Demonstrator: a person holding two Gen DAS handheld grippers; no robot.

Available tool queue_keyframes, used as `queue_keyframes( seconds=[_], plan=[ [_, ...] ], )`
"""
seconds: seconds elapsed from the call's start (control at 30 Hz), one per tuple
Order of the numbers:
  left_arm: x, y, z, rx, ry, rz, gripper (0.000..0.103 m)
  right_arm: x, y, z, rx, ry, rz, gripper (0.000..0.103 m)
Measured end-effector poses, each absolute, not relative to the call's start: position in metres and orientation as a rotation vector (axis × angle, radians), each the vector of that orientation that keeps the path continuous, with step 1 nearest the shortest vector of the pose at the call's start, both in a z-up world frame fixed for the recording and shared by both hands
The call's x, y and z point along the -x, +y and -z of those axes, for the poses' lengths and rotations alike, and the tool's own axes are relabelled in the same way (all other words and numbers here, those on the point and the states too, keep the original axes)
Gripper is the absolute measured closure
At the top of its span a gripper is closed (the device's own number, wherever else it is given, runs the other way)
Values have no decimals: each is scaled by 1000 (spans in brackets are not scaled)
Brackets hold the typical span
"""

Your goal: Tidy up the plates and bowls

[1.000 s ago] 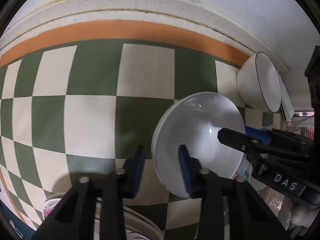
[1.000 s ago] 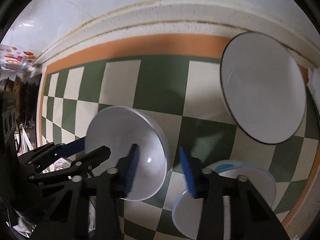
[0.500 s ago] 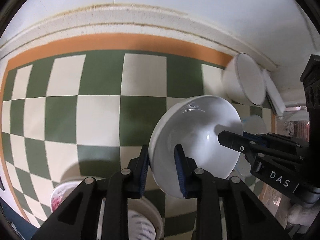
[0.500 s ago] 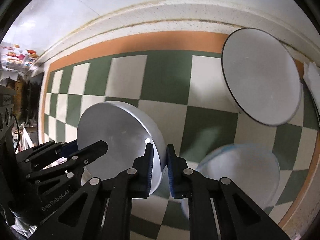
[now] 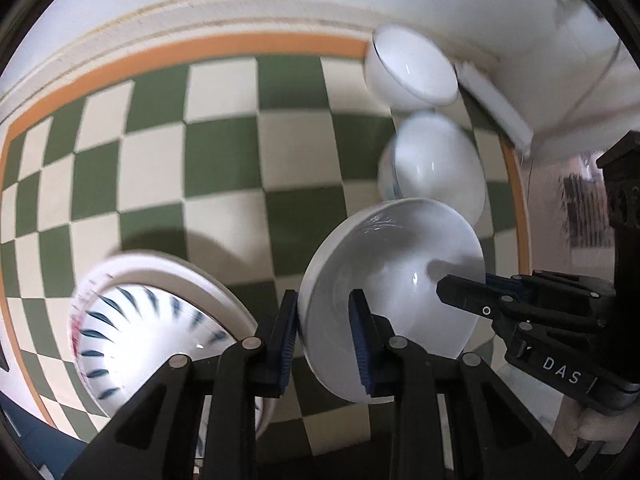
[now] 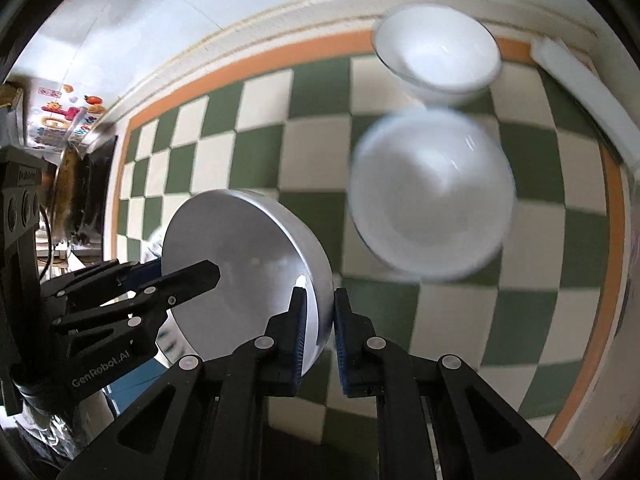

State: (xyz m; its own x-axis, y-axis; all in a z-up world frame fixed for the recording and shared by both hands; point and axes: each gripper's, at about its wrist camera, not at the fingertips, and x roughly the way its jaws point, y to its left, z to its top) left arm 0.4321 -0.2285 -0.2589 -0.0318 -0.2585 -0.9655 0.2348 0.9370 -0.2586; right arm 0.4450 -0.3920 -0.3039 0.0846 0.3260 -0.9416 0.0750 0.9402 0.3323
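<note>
Both wrist cameras are looking steeply down along their fingers, close over the checked cloth (image 5: 224, 168), sharing the white bowl (image 5: 392, 296) (image 6: 240, 268) ahead of both claws.

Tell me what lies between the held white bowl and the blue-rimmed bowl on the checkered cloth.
Nothing visible. Both grippers clamp the white bowl by its rim, and only bare checkered cloth separates it from the blue-rimmed bowl. Another bowl sits beyond, out of the way.
</note>
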Motion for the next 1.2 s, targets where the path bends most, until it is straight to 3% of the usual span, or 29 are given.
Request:
queue_keyframes(
  seconds=[0.5,0.73,0.87,0.93,1.0,1.07,1.2],
  plan=[
    [-411,-256,323,-107,1675,380,80,-401,-414,379,-412,1582,-158,88],
    [-417,-262,320,-89,1678,368,80,-407,-419,380,-437,1590,-171,86],
    [-421,-251,286,-51,1607,368,79,-408,-436,362,-478,1544,-182,86],
    [-427,-247,265,-26,1555,368,76,-408,-450,347,-500,1504,-170,82],
    [-438,-248,249,4,1512,368,69,-411,-470,330,-529,1454,-152,62],
    [-455,-251,243,33,1492,367,65,-416,-485,320,-572,1413,-143,49],
    [-488,-277,249,48,1489,369,65,-436,-517,318,-649,1348,-102,47]
  ],
)
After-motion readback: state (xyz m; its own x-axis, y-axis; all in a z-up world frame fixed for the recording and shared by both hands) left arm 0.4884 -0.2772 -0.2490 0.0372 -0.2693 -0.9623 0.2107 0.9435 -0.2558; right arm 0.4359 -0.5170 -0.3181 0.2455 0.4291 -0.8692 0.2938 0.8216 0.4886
